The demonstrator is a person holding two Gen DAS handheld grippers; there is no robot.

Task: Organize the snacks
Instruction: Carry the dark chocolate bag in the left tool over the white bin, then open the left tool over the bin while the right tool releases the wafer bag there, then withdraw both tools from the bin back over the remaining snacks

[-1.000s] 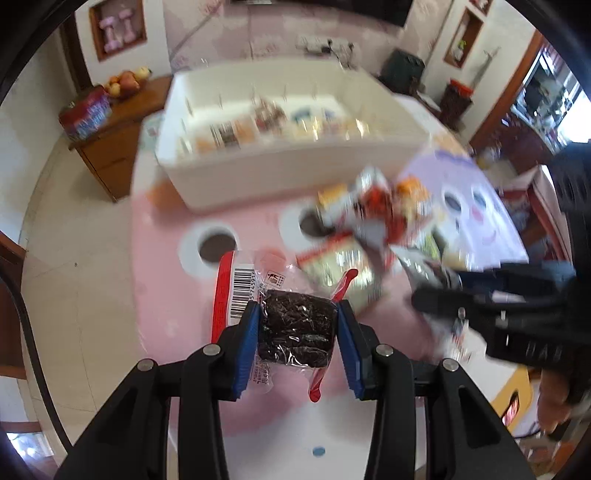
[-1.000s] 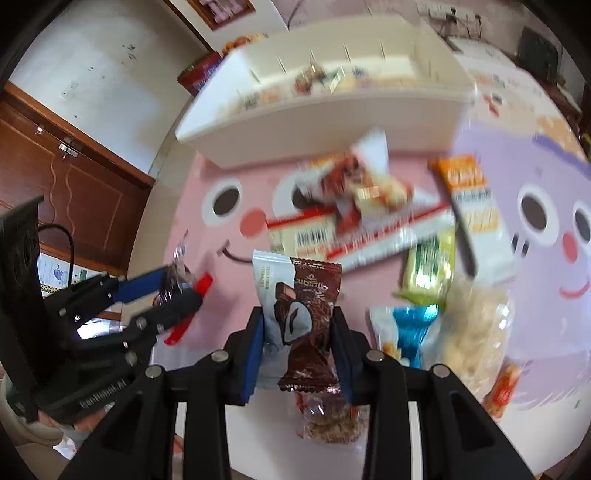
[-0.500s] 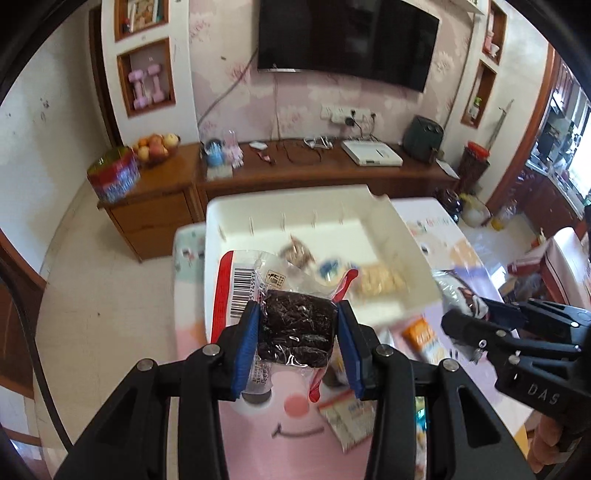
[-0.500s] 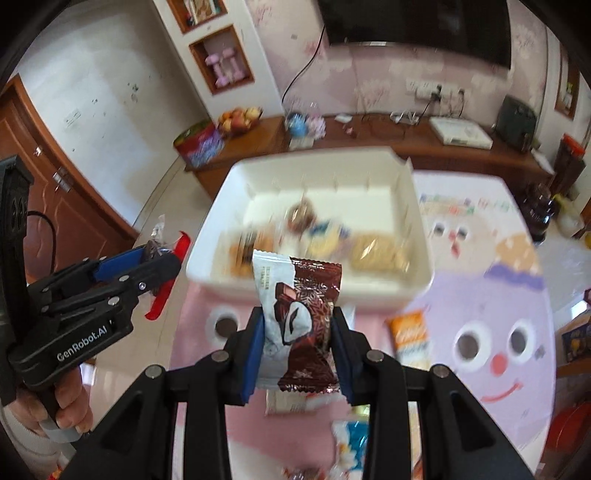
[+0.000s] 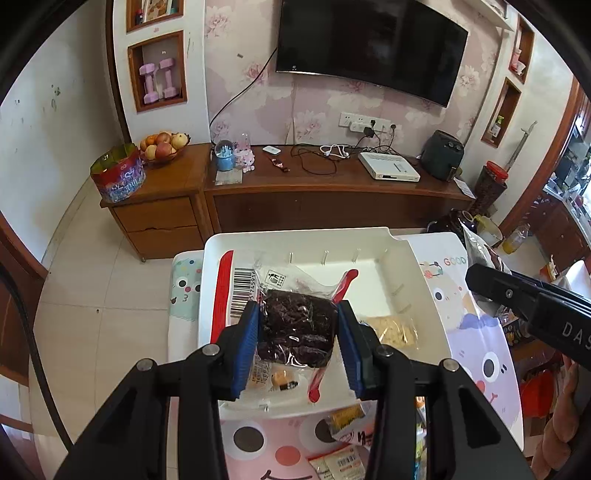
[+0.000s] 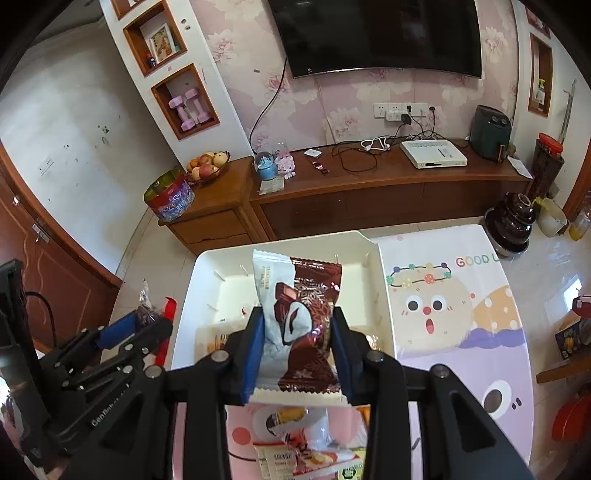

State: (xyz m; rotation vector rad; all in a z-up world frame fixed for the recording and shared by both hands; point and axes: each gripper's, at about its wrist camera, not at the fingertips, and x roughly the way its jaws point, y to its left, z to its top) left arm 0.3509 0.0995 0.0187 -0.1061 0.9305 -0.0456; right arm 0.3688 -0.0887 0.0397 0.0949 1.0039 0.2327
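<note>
The left gripper (image 5: 298, 343) clamps a clear packet of dark dried fruit (image 5: 295, 332) between its blue pads, holding it over the near left part of the white divided tray (image 5: 417, 280); the packet's red-edged film carries a barcode whose digits are too small to read. The right gripper (image 6: 297, 350) pinches a brown and white chocolate snack packet (image 6: 299, 325) upright above the tray's near edge, its printed lettering too fine to make out. Inside the tray, a pale cracker packet (image 5: 391, 326) lies near the right wall and a small packet with a yellowish sweet (image 5: 280, 376) lies under the held fruit by the near edge, with short divider slots notched along the far and right walls. The tray sits at the far left corner of the table, on a cartoon tablecloth (image 6: 461, 295) printed with faces and the words "GOOD", cut off at the cloth's far right edge. Loose snack packets (image 6: 295, 454) lie on the cloth just in front of the tray's near edge, partly hidden by the gripper bodies. Seen from the right wrist camera, the left gripper's body reads "GenRobot"; from the left wrist camera, the right gripper's side shows "DAS". Beyond the table stands a wooden sideboard (image 6: 369, 184) with a fruit bowl (image 6: 205, 166), a round tin (image 6: 170, 197), cables and a white box, below a wall television (image 6: 380, 33).
</note>
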